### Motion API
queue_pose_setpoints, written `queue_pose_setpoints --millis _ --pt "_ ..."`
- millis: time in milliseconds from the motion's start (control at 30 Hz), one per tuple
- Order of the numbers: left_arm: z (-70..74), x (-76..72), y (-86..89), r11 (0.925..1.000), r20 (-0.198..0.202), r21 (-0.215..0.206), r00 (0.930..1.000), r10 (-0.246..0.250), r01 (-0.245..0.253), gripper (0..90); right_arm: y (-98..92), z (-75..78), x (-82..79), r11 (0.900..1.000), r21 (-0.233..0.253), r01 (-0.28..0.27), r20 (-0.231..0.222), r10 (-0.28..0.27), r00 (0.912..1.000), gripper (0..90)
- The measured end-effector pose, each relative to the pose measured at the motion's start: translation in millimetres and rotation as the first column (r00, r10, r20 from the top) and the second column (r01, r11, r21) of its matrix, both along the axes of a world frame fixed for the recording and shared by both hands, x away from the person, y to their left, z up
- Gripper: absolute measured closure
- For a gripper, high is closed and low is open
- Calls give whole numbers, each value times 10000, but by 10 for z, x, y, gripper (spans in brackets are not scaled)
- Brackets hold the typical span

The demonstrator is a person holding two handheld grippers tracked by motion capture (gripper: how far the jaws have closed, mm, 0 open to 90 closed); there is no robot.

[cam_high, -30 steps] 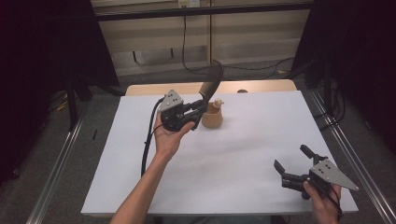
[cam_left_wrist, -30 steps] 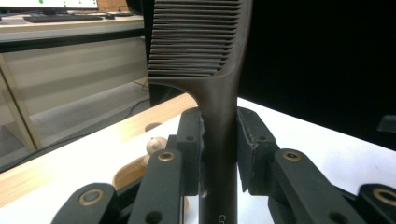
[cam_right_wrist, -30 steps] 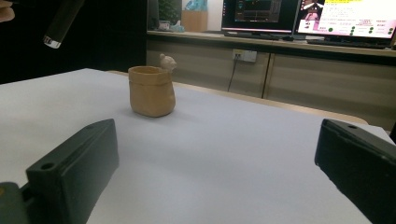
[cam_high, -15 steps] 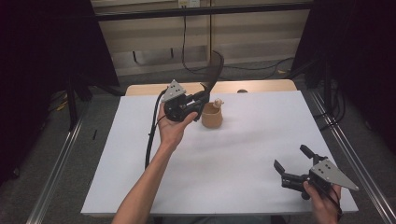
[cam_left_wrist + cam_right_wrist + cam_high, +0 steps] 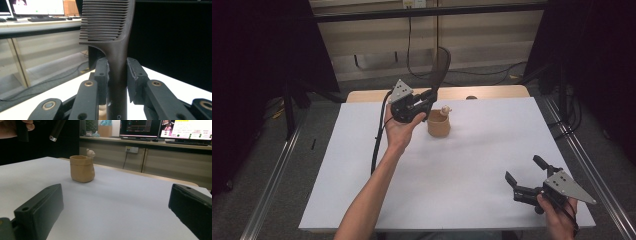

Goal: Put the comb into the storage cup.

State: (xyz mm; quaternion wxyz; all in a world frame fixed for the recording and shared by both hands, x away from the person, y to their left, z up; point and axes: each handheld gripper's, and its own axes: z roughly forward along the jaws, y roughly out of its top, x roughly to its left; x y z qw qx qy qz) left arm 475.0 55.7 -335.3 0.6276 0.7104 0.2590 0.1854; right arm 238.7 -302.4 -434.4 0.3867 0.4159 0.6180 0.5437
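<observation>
A: Comb (image 5: pixel 438 70) is off the worktop (image 5: pixel 472 165), clamped by its handle in the left hand-held gripper (image 5: pixel 424 102), at about 11 o'clock from worktop centre in the high view. Teeth end points up and away.

B: Grip solid?

A: In the left gripper view both jaws press flat on either side of the handle, with the comb (image 5: pixel 110 30) upright between them and its teeth to the left.

B: What's under it?

A: Small tan pot (image 5: pixel 439 123) stands on the worktop, just beside the gripper at its 4 o'clock. A little pale figure sits on the pot's rim. In the right gripper view the pot (image 5: pixel 82 168) stands upright at 11 o'clock.

B: Right side?

A: Right hand-held gripper (image 5: pixel 524 175) sits low near the worktop's 5 o'clock corner, jaws spread wide, nothing between them. Well apart from pot and comb.
</observation>
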Motion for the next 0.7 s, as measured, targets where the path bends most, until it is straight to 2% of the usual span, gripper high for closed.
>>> queue_pose_setpoints --millis 133,233,300,333,400,700 --pt "-36 83 -15 9998 -124 -195 9999 41 -43 730 -5 0 1 10000 -5 -15 31 15 10000 0" --pt "-48 111 -36 9999 -179 -124 9998 -5 3 730 -6 0 0 10000 -2 -19 50 19 10000 0" --pt "-48 118 -43 9998 -80 -181 10000 26 -27 730 -4 0 -2 10000 13 -27 43 27 10000 0" --pt "-54 123 -55 9997 -166 -232 9999 -29 25 730 -4 0 -2 10000 18 -34 41 34 10000 0" --pt "-66 138 -74 9998 -59 -186 10000 -36 35 730 -2 -1 -2 10000 2 -48 25 48 10000 0" --pt "-151 201 -166 9999 -29 -146 10000 37 -37 730 -1 -1 -5 10000 23 -49 2 49 10000 0"
